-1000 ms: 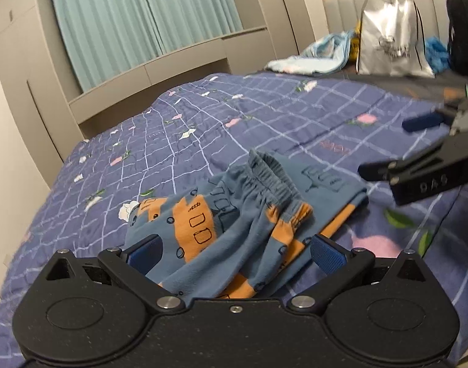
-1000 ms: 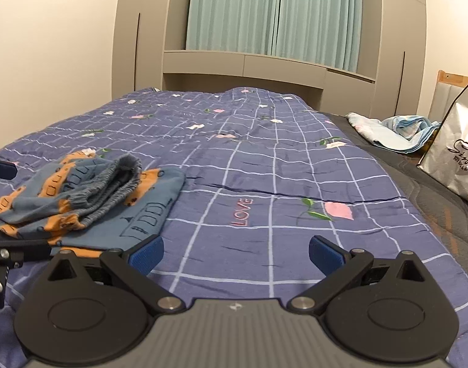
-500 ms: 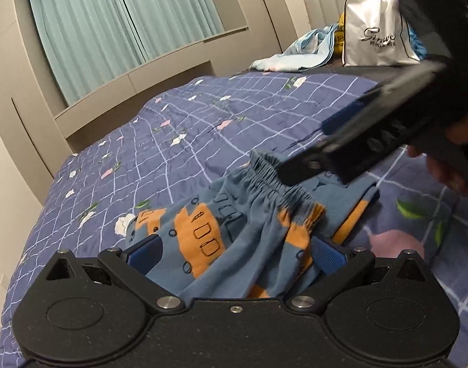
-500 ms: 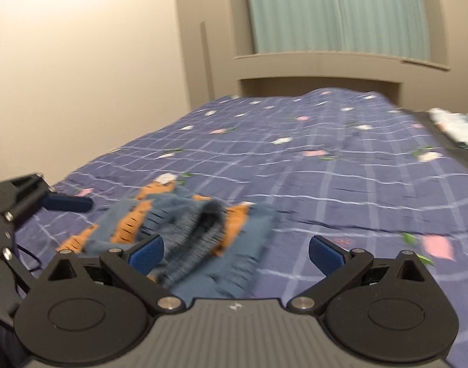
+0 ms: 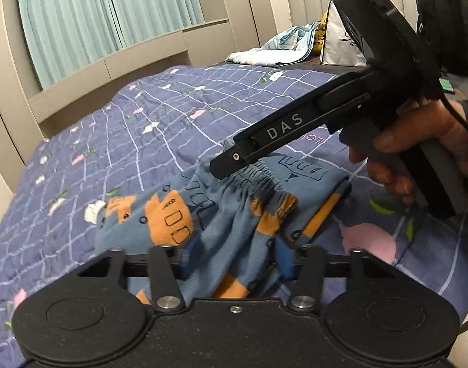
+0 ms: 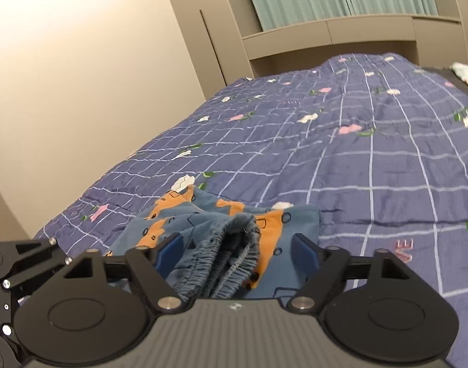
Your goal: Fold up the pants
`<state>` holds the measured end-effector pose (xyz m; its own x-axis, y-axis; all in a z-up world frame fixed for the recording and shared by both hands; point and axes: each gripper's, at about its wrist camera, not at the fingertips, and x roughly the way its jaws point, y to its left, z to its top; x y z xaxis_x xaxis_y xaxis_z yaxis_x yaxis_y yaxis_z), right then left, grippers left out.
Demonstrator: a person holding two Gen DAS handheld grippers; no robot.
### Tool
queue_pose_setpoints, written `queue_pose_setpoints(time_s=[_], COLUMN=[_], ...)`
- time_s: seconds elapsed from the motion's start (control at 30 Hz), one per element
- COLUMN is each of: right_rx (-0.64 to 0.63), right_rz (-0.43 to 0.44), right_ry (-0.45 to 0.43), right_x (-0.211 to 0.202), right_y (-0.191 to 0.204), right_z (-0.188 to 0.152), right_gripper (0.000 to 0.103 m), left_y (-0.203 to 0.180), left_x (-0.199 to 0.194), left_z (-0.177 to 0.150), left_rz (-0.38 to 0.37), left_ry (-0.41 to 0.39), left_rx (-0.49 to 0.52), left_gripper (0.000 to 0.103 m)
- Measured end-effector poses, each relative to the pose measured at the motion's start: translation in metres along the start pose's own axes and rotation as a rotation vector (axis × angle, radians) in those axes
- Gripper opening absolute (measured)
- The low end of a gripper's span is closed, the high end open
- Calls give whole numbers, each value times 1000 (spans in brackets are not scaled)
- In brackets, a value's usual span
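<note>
On the bed's quilted purple grid-and-flower bedspread (image 6: 371, 165) lie crumpled blue cotton pants (image 5: 234, 214) with orange patches and a gathered elastic waistband. The left claw (image 5: 237, 256) has just been closing, its blue pads pressing bunched fabric. The right claw (image 6: 240, 251), gripped by a hand (image 5: 417, 153), has been narrowing around the waistband, pads not clearly touching. A white shopping bag (image 5: 341, 43) stands by the padded headboard; its contents are hidden.

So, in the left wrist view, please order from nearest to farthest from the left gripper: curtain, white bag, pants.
From the left gripper:
1. Pants, between its fingers, bottom centre.
2. White bag, far right, by the headboard.
3. Curtain, top left, beyond the bed.
</note>
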<state>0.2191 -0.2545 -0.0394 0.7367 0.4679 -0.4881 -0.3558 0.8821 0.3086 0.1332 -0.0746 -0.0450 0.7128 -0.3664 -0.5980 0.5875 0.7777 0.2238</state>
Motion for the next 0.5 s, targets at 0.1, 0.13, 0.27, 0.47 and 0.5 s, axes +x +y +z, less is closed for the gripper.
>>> queue_pose_setpoints(time_s=[0.1, 0.13, 0.27, 0.47, 0.5], right_rx=[17, 24, 50, 72, 80], right_rz=[1, 4, 18, 31, 30], right_ry=[-1, 1, -9, -62, -67], right_x=[1, 1, -1, -22, -27], right_y=[-2, -3, -1, 1, 0], right_z=[-1, -2, -4, 4, 6], right_gripper=[57, 53, 25, 13, 13], left_y=[2, 2, 6, 12, 10], left_x=[3, 4, 4, -6, -7], left_z=[0, 0, 2, 12, 14], left_rz=[-51, -59, -72, -113, -121], left_ry=[8, 11, 4, -27, -32], left_rx=[-42, -54, -86, -130, -127], left_gripper=[25, 21, 8, 7, 7])
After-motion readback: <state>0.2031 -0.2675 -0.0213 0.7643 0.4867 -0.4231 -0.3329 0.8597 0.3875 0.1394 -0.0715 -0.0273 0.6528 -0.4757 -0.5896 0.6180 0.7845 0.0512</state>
